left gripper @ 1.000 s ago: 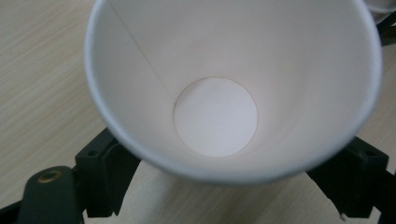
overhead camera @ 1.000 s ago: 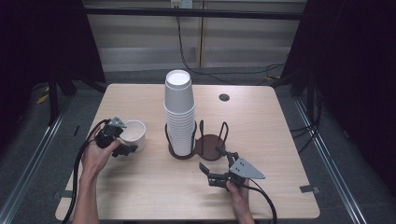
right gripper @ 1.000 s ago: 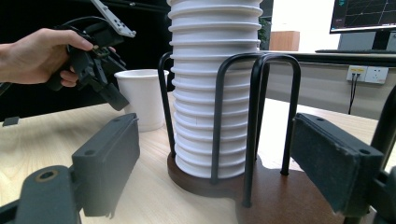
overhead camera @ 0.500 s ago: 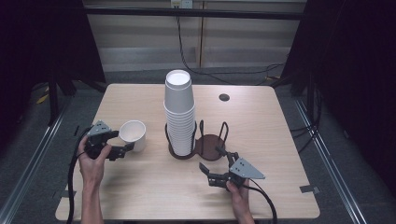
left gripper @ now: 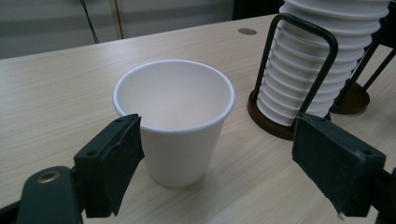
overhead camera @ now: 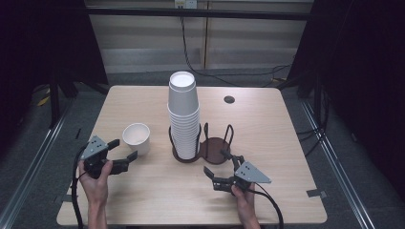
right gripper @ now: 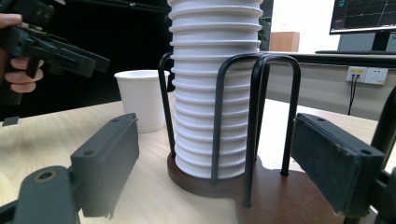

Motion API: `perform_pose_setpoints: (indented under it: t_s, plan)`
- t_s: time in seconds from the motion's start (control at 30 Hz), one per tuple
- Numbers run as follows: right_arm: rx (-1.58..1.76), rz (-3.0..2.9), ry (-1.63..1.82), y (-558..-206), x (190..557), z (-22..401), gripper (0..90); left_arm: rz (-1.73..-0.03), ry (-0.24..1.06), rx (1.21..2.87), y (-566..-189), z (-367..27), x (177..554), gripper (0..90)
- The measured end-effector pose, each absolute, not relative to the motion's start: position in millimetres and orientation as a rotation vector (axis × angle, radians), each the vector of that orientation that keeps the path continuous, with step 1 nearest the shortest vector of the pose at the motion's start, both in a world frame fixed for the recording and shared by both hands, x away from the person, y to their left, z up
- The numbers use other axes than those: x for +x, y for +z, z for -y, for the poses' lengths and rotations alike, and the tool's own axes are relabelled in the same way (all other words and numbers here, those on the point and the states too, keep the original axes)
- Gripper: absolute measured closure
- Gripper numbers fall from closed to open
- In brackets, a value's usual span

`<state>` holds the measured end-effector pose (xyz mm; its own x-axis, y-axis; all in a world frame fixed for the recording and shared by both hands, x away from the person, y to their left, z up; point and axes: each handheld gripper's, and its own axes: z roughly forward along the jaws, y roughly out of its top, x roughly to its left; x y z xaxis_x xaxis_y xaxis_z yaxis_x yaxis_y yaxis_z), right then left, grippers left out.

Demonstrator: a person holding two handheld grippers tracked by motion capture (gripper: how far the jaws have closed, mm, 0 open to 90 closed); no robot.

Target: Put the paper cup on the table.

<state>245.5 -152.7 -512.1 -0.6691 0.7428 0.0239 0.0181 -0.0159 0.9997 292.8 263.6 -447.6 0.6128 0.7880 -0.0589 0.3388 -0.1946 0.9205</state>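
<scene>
Your left gripper (overhead camera: 123,150) has let go of the single paper cup (overhead camera: 136,137), backed off toward your side, and now stands open just beside it. The cup rests upright on the table (overhead camera: 286,143).

Matt white paper, smooth-walled – the cup (left gripper: 173,123) between the left tongs' (left gripper: 233,163) black, dull plastic pads. Pale wood-grain counter (overhead camera: 143,195) underneath, low sheen. Ahead of the right tongs (right gripper: 229,172) – ribbed paper stack (right gripper: 215,88), black metal-wire holder (right gripper: 254,121), dark brown base.
</scene>
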Motion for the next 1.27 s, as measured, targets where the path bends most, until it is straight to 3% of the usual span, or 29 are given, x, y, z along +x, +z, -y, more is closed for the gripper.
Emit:
perform_pose_setpoints:
  t_s: [0.23,0.93,1.27]
  plan:
    - [0.79,-1.725,1.74,-512.1,245.2,152.7,14.5,-0.864,0.539,1.674,-455.2,-253.2,265.9,16.0]
    - [0.79,-1.727,1.742,-512.1,245.5,152.8,13.5,-0.805,0.499,1.556,-505.7,-195.7,255.2,15.6]
    - [0.807,-1.717,1.727,-512.1,245.4,152.5,14.2,-0.664,0.635,1.519,-508.9,-192.9,238.8,15.6]
